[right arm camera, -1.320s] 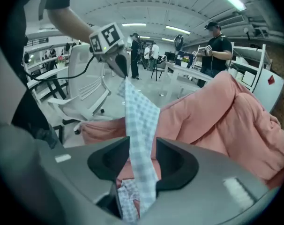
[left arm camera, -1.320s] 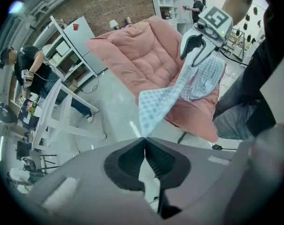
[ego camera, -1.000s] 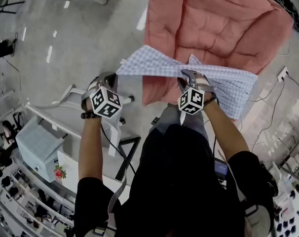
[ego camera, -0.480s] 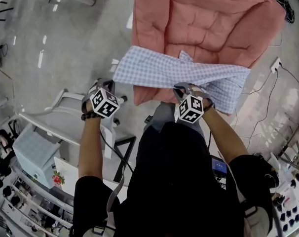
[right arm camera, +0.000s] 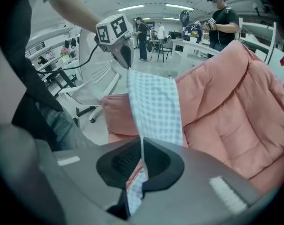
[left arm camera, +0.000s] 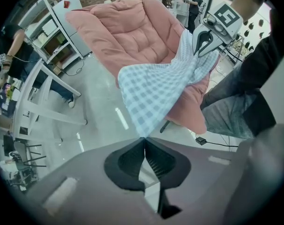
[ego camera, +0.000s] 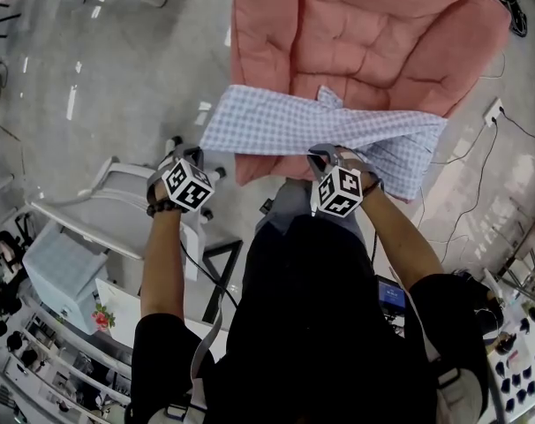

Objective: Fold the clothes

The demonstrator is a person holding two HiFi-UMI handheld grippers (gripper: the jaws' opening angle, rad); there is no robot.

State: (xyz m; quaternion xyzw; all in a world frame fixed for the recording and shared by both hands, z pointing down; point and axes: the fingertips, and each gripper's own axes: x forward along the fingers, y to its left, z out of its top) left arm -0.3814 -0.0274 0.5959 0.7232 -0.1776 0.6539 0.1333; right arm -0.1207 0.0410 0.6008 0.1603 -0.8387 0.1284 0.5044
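A blue-and-white checked garment [ego camera: 320, 131] hangs stretched between my two grippers, over the near edge of a pink quilted cushion [ego camera: 373, 34]. In the head view my left gripper [ego camera: 199, 151] holds the garment's left corner and my right gripper [ego camera: 320, 155] holds its near edge further right. In the left gripper view the jaws [left arm camera: 143, 138] are shut on a point of the checked cloth [left arm camera: 151, 88], with the right gripper [left arm camera: 201, 48] at the far end. In the right gripper view the jaws [right arm camera: 142, 143] pinch the cloth [right arm camera: 156, 107] on edge, which runs to the left gripper [right arm camera: 124, 57].
A white chair frame [ego camera: 117, 193] stands on the grey floor at the left. A wall socket and cables [ego camera: 495, 113] lie to the right of the cushion. Shelves [ego camera: 38, 360] fill the lower left. People stand in the background [right arm camera: 221, 18].
Both grippers have come back toward the person, the left one lower. The garment has followed and is now drawn flatter across the cushion's near edge.
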